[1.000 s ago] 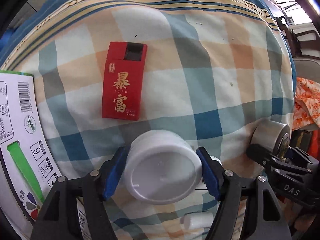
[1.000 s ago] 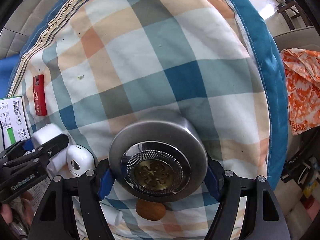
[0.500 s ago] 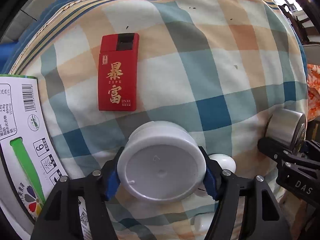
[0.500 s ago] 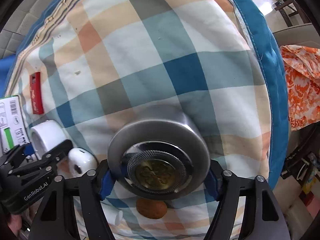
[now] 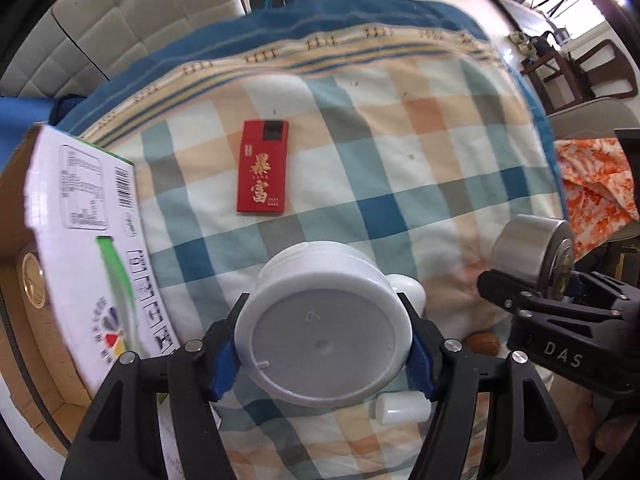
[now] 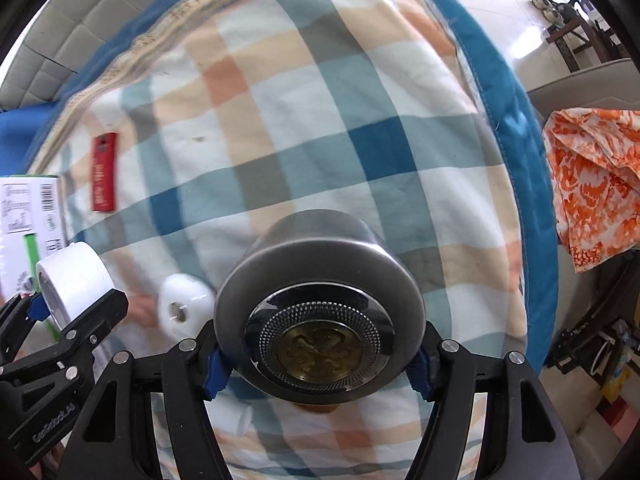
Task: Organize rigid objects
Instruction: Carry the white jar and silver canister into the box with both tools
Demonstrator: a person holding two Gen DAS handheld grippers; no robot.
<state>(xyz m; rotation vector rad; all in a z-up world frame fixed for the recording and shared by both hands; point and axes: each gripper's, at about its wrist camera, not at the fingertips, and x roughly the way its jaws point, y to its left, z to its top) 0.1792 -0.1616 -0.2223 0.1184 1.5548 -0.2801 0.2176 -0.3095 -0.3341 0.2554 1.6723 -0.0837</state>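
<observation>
My left gripper (image 5: 323, 360) is shut on a white round jar (image 5: 324, 344), whose flat base faces the camera. The jar hangs above the plaid blanket (image 5: 400, 160). My right gripper (image 6: 318, 372) is shut on a grey metal tin (image 6: 316, 240) with an embossed brass-coloured disc in its end, also held off the blanket. Each gripper shows in the other's view: the tin (image 5: 528, 248) at the right, the jar (image 6: 72, 280) at the left. A red flat box (image 5: 262, 172) with gold characters lies on the blanket beyond the jar.
An open cardboard carton with a white printed flap (image 5: 92, 240) stands at the left. A white rounded object (image 6: 182, 308), a small white cylinder (image 5: 400, 410) and a brown nut-like thing (image 5: 482, 342) lie on the blanket below the grippers. Orange patterned cloth (image 6: 592, 188) lies past the right edge.
Both grippers have risen with the jar and the tin, so the blanket looks farther away. The left view now takes in more of the carton and the blanket's far edge.
</observation>
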